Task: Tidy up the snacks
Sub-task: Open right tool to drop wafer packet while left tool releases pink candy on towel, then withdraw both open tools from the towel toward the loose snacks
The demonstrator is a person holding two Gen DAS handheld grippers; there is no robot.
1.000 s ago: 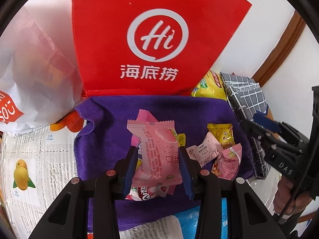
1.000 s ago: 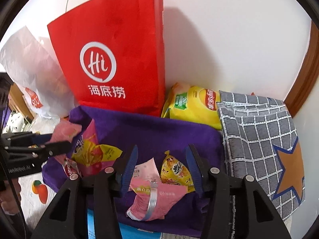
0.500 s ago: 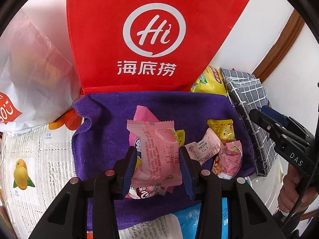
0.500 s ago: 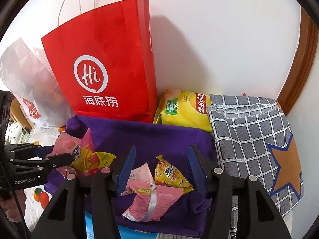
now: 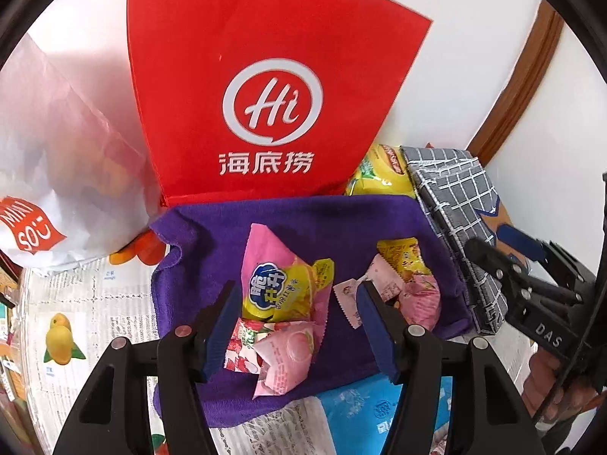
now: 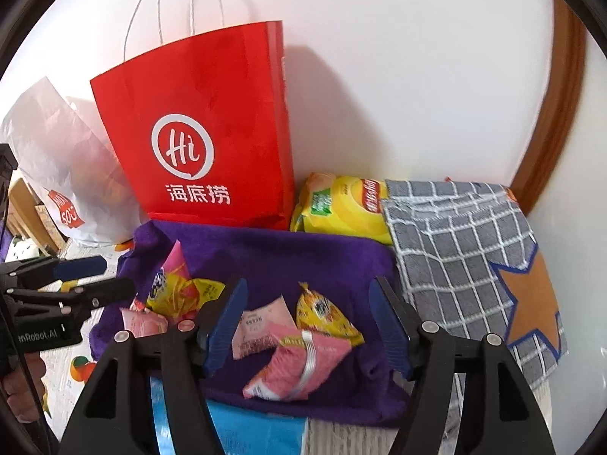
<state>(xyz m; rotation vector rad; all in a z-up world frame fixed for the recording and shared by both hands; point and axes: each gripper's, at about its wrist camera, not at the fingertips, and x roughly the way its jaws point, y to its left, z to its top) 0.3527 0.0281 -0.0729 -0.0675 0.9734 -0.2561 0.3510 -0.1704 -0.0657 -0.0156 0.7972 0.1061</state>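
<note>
Now both grippers hover over the purple cloth (image 5: 212, 250) with jaws apart, pressing on nothing; both have just been opening. Below the left gripper (image 5: 296, 326), a pink packet (image 5: 284, 360) lies loose in the left snack pile, beside a yellow-and-blue packet (image 5: 280, 288). Below the right gripper (image 6: 307, 326), a pink sachet (image 6: 303, 356) and a yellow sachet (image 6: 322, 314) rest on the cloth's right side. At the far edge stands a red paper bag (image 6: 205, 121), a yellow chip bag (image 6: 341, 204) right of it
</note>
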